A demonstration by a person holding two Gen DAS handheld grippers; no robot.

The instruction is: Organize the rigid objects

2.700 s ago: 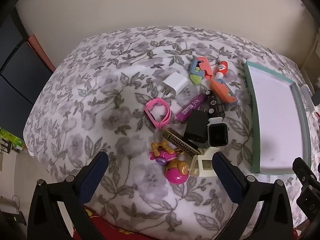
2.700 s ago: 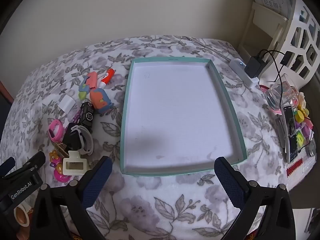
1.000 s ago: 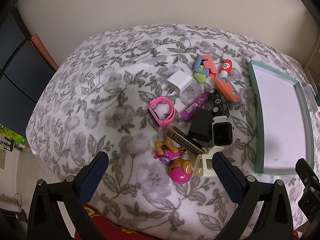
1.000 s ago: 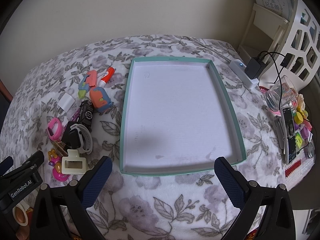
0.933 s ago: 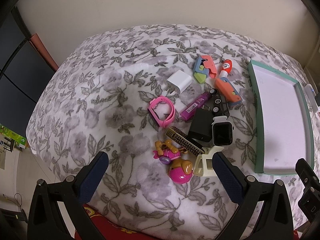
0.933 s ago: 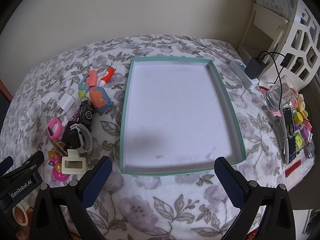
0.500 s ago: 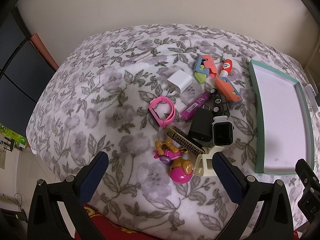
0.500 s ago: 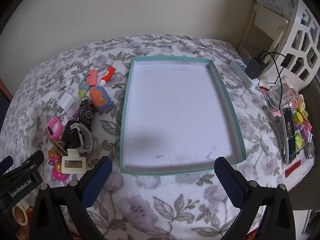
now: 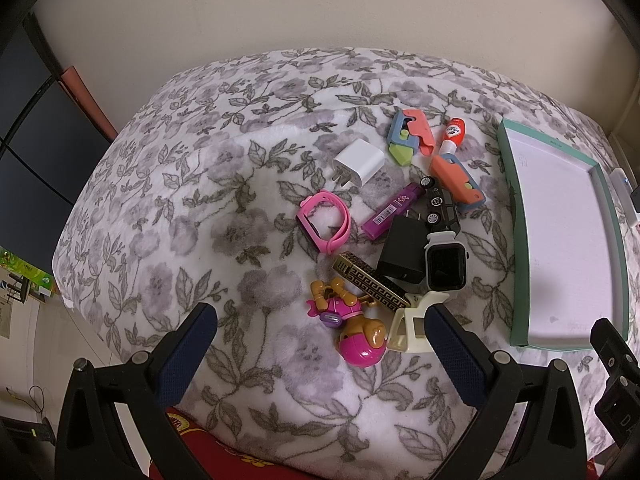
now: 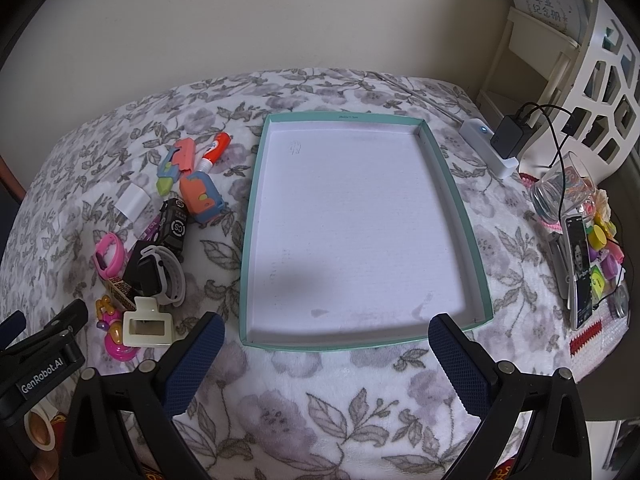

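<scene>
Hovering left gripper (image 9: 320, 322) jaws spread around pink toy (image 9: 352, 330), right gripper (image 10: 326, 338) jaws spread before tray (image 10: 464, 216)

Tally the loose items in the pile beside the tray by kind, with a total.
Chargers: 2 (white, black)
Watches: 2 (pink, white)
Orange-blue toy cutters: 2
Other single items: 6
Total: 12

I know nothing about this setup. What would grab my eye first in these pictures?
Probably the cluster of small objects on the floral blanket: a pink wristband, a white charger plug, a smartwatch and a pink toy figure. To their right lies a teal-rimmed tray with nothing in it. Both grippers, left and right, hang open.
</scene>
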